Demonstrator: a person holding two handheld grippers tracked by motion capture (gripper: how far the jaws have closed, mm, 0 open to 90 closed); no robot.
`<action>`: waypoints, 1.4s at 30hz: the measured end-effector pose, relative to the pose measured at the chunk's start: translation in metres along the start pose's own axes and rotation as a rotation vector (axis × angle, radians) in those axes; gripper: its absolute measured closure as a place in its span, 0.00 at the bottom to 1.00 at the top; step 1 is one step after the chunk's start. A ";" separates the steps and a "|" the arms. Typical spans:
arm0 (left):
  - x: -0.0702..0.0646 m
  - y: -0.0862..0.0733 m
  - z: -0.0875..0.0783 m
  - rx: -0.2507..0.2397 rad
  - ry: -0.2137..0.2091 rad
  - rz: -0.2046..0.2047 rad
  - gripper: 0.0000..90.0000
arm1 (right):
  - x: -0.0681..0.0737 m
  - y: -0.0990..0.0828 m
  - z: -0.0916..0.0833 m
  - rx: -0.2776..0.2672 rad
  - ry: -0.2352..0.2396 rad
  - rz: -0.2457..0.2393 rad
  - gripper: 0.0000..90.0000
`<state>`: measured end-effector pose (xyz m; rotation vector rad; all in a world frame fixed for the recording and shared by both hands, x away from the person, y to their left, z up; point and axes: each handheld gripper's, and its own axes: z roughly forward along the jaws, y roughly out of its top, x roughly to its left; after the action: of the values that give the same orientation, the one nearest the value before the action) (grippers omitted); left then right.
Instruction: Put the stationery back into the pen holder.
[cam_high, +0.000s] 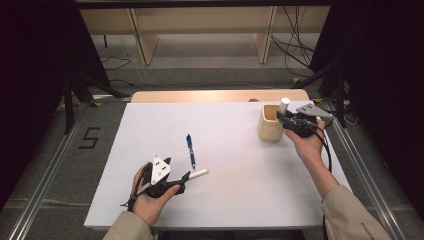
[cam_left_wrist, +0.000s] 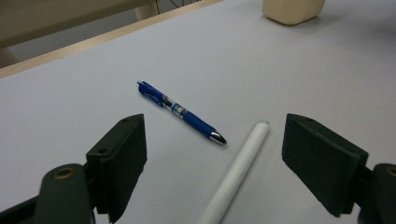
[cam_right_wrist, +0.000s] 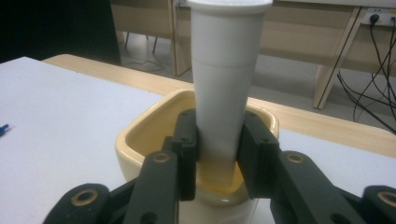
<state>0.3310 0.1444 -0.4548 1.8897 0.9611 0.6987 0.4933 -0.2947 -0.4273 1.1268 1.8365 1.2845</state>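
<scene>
I'm watching the right gripper (cam_right_wrist: 217, 154) clamping an upright white marker (cam_right_wrist: 224, 79), its jaws pressing both sides of the barrel with the lower end sitting inside the cream cup (cam_right_wrist: 140, 149). The right gripper view is giving me that grip close up, plus the cup's yellowish inside, which the high view is too far off to show; there the marker (cam_high: 284, 105) is just poking above the cup (cam_high: 270, 131) near the far right of the white surface (cam_high: 235, 200).

The left gripper (cam_high: 186, 176) is resting low at the near left, jaws standing wide. In the left gripper view a second white pen (cam_left_wrist: 236, 175) is lying flat between those jaws, touching neither pad, with a blue pen (cam_left_wrist: 184, 114) just beyond its tip. From above I'm seeing both pens (cam_high: 198, 173) (cam_high: 190, 150) side by side, well apart from the cup.
</scene>
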 end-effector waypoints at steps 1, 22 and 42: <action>0.000 0.000 0.000 0.001 0.000 -0.003 0.25 | 0.000 0.000 0.000 -0.007 0.003 0.010 0.75; 0.007 -0.002 0.001 0.027 -0.011 -0.003 0.33 | 0.001 0.009 -0.033 0.021 0.008 -0.015 0.37; 0.013 0.012 0.012 0.196 -0.067 0.071 0.41 | 0.016 -0.020 -0.071 0.163 0.171 -0.117 0.30</action>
<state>0.3514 0.1455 -0.4483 2.1138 0.9521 0.5965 0.4206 -0.3127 -0.4229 1.0007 2.1332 1.2136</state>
